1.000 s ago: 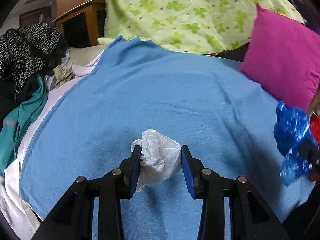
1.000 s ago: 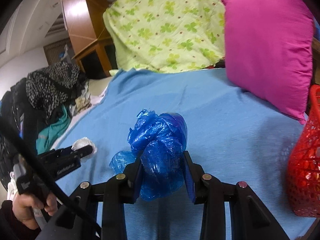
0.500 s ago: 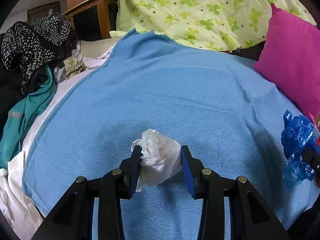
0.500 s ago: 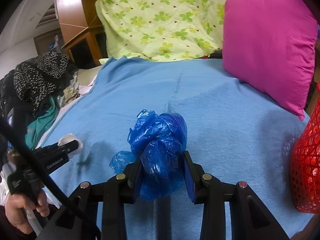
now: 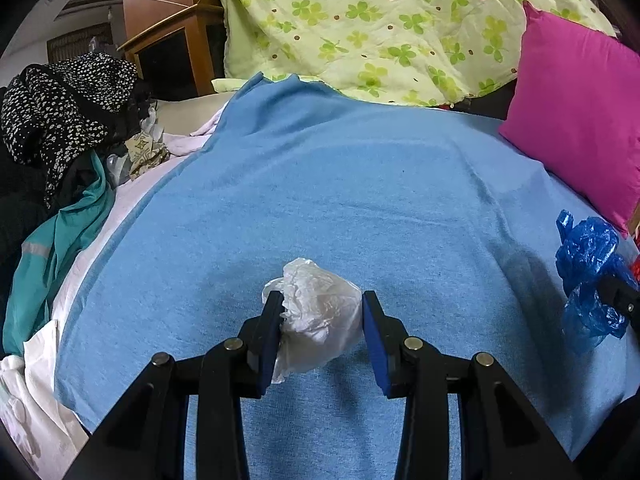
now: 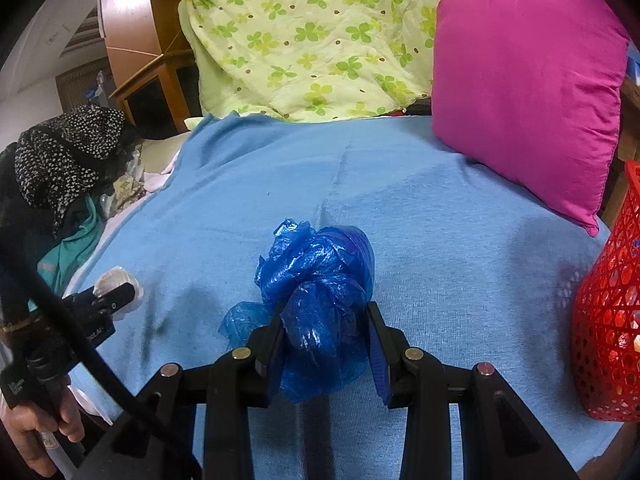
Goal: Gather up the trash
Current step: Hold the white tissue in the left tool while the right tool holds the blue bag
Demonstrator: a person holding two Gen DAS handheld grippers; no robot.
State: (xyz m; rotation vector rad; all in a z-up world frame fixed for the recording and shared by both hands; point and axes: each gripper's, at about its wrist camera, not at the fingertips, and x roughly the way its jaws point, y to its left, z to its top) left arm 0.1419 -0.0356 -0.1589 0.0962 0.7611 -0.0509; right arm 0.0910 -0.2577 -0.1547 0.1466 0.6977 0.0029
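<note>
Two handheld tools hover over a bed covered with a blue blanket [image 5: 360, 200]. The left tool [image 5: 322, 314] is clenched on a crumpled white plastic wad [image 5: 316, 320], pinched between its blue-padded fingers [image 5: 374, 332] and lifted just above the blanket. The right tool [image 6: 324, 330] grips a scrunched blue plastic bag [image 6: 320, 292] in the same way (loose folds spill out past the left finger and below).

In the left wrist view, the blue bag [image 5: 588, 276] appears at 3 o'clock, near the frame's edge. In the right wrist view, the left tool [image 6: 100, 308] and its white wad [image 6: 118, 280] sit at 9 o'clock, with the person's hand [image 6: 36, 432] on the handle at 8 o'clock.

A red mesh basket [image 6: 608, 320] stands at 3 o'clock in the right wrist view, beside the blanket's edge. A magenta pillow [image 6: 524, 88] leans at 1 o'clock, next to a pale green quilt [image 6: 304, 40] printed with clover leaves at 12 o'clock. A heap of dark and teal clothes [image 5: 60, 140] lies at 9 to 10 o'clock in the left wrist view, with a wooden cabinet [image 5: 168, 40] behind it.
</note>
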